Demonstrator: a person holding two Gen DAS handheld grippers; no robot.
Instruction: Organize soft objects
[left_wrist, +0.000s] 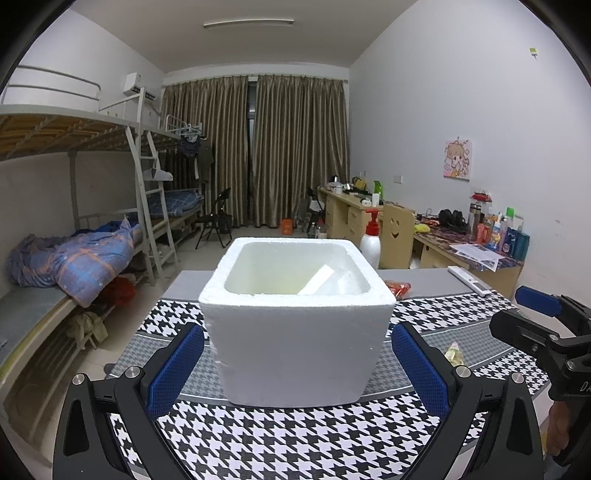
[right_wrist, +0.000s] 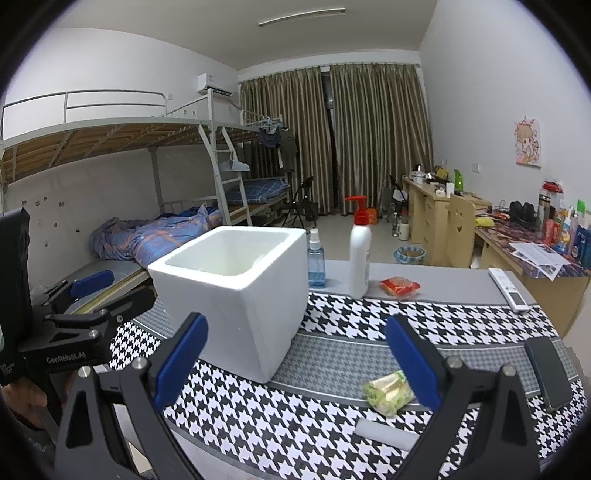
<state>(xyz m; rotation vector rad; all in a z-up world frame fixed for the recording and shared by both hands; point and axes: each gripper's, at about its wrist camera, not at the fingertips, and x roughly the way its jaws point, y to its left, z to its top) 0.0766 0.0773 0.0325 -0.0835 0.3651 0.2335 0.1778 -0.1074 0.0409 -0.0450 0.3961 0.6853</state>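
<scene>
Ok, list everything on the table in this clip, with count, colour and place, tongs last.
foam box: 1, white, open top, mid table, left of bottles
pump bottle: 1, white with red pump, behind box
spray bottle: 1, blue, between box and pump bottle
red packet: 1, red, right of pump bottle
remote: 1, white, far right edge
phone: 1, black, near right edge
green packet: 1, yellow-green, near right tongs
roll: 1, white, nearest edge
cloth: 1, black-white houndstooth, covers table
left tongs: open, astride box
right tongs: open, empty
</scene>
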